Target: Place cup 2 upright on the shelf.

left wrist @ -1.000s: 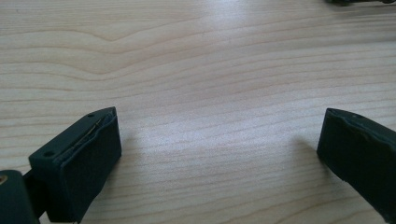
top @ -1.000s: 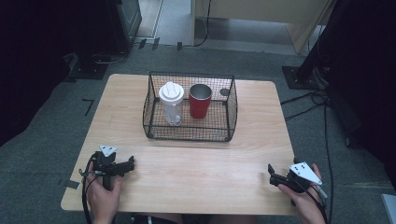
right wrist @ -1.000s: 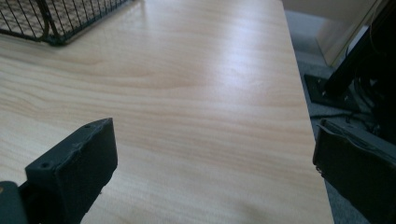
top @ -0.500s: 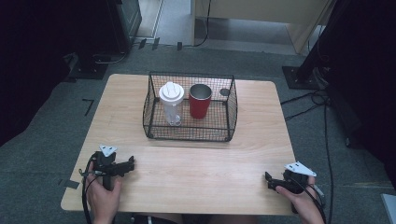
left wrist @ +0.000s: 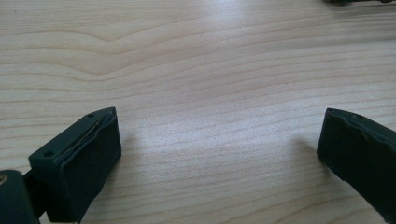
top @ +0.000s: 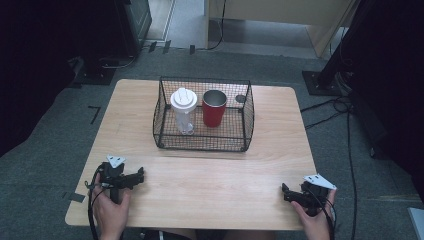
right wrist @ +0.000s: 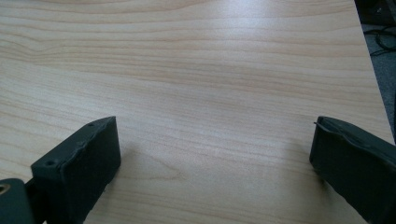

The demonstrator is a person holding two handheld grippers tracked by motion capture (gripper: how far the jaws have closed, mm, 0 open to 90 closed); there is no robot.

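Two tongs rest agape and empty on the bench's [top: 210, 180] near corners, left tongs [top: 140, 175] and right tongs [top: 285, 192], the right's jaws having just been opening, well apart from the wire basket [top: 200, 142].

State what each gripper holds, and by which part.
Nothing: the left gripper and right gripper both stand open over bare table.

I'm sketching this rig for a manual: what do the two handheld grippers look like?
Both are black. The left gripper and right gripper each carry a grey three-cornered plate on top and trail a black cable. Their jaws are blocky, with flat pads.
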